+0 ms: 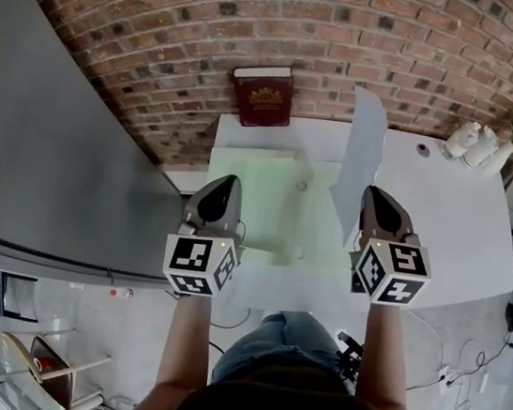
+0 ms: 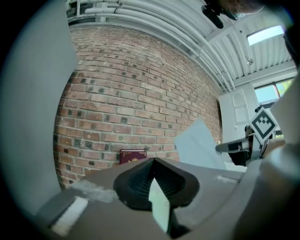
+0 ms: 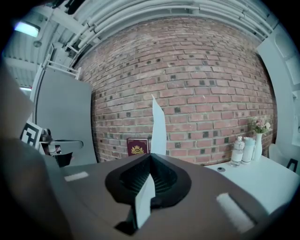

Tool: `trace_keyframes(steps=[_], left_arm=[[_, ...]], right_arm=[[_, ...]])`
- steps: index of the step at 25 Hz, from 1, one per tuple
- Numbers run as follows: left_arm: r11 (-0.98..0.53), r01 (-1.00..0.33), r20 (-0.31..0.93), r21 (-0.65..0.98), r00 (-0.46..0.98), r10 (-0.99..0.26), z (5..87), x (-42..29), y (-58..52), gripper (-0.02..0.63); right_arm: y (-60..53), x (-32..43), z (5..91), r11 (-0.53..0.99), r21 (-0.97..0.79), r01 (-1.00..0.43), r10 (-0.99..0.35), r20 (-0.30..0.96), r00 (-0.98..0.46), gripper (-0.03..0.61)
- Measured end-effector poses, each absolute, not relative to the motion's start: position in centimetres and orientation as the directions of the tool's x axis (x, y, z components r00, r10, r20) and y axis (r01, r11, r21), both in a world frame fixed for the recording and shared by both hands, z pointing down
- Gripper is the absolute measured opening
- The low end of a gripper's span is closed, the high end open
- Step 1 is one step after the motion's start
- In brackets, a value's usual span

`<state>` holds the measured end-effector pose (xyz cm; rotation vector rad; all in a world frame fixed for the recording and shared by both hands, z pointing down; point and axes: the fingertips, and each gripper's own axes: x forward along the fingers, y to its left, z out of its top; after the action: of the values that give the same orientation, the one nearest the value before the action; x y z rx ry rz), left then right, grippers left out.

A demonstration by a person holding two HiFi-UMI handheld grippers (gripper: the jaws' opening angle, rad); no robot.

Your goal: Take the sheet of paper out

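A white sheet of paper [image 1: 362,157] stands upright above the white table [image 1: 454,218], and my right gripper [image 1: 377,197] is shut on its lower edge. In the right gripper view the sheet [image 3: 158,125] rises edge-on from the closed jaws. A pale green see-through folder [image 1: 266,201] spreads over the table's left half. My left gripper [image 1: 225,185] is shut on its left edge, and a strip of the folder [image 2: 159,206] shows pinched between the jaws. Both grippers are held up side by side, pointing at the brick wall. From the left gripper view the paper [image 2: 199,143] hangs to the right.
A dark red book [image 1: 262,96] leans against the brick wall at the table's back. White bottles [image 1: 469,142] and a flower vase [image 1: 512,140] stand at the back right corner. A grey panel [image 1: 46,151] runs along the left. Cables lie on the floor at right.
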<state>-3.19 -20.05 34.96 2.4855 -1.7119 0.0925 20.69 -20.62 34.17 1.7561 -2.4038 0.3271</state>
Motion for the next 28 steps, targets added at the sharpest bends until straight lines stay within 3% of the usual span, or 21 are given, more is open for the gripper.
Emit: trace_keyframes(steps=[28], left_arm=[[-0.261, -0.963, -0.129, -0.066, 0.268, -0.955, 23.1, -1.5, -16.2, 0.000]], right_arm=[[-16.5, 20.1, 21.7, 0.384, 0.120, -0.915, -0.914, -0.094, -0.396, 0.002]])
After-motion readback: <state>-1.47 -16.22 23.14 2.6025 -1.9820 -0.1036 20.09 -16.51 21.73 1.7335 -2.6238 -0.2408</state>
